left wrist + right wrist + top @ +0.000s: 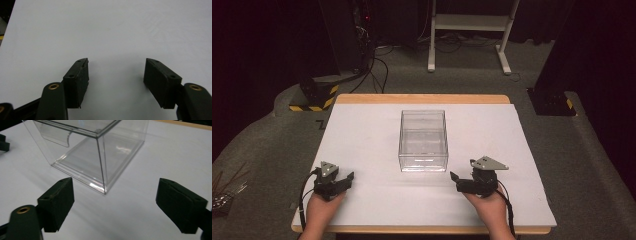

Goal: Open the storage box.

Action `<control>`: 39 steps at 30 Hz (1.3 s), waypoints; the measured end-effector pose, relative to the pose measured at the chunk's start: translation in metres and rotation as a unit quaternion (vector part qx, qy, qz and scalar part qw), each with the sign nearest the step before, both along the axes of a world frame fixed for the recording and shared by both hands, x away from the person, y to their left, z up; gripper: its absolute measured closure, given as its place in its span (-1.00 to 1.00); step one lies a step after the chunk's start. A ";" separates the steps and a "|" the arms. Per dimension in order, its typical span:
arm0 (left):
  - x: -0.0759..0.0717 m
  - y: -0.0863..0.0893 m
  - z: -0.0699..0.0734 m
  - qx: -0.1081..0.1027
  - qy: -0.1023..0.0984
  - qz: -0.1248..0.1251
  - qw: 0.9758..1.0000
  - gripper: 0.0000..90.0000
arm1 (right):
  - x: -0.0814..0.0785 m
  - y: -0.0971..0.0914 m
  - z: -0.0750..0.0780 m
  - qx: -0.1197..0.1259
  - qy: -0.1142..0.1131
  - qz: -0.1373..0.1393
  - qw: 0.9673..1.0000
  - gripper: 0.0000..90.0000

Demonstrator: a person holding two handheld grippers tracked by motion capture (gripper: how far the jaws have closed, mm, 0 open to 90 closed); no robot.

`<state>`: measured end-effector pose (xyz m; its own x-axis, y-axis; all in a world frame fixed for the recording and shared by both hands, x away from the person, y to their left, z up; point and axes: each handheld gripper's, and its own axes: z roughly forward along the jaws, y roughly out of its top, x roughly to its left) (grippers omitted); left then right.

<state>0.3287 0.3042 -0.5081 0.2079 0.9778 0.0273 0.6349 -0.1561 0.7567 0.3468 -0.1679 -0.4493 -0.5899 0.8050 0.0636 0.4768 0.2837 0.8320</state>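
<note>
With both jaws apart and empty, the left gripper (343,181) and right gripper (458,181) flank the clear box (423,140) at mid-desk (362,135); its slick, light walls may slip or skid under uneven contact.

No readable text, label, brand or number appears on anything in these views.

Overhead light is brightening your white table (362,150) while the room beyond it is sinking into darkness. Glare is streaking the clear box (100,157), and the jaws nearest your cameras are blurring softly.
</note>
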 end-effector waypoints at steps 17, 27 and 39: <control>0.000 0.000 0.000 -0.002 0.002 -0.001 1.000 -0.18 | -0.015 0.027 0.001 0.010 -0.032 0.019 0.999 -0.25; 0.000 0.000 0.000 -0.002 0.002 -0.001 1.000 -0.18 | -0.017 0.038 0.001 0.007 -0.046 0.021 0.999 -0.09; 0.000 0.000 0.000 -0.002 0.002 -0.001 1.000 -0.19 | -0.009 0.057 -0.003 0.012 -0.048 0.039 0.998 0.13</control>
<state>0.3291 0.3046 -0.5080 0.2103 0.9774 0.0227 0.6372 -0.1547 0.7550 0.3375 -0.1112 -0.4525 -0.6550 0.7553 0.0217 0.3710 0.2965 0.8800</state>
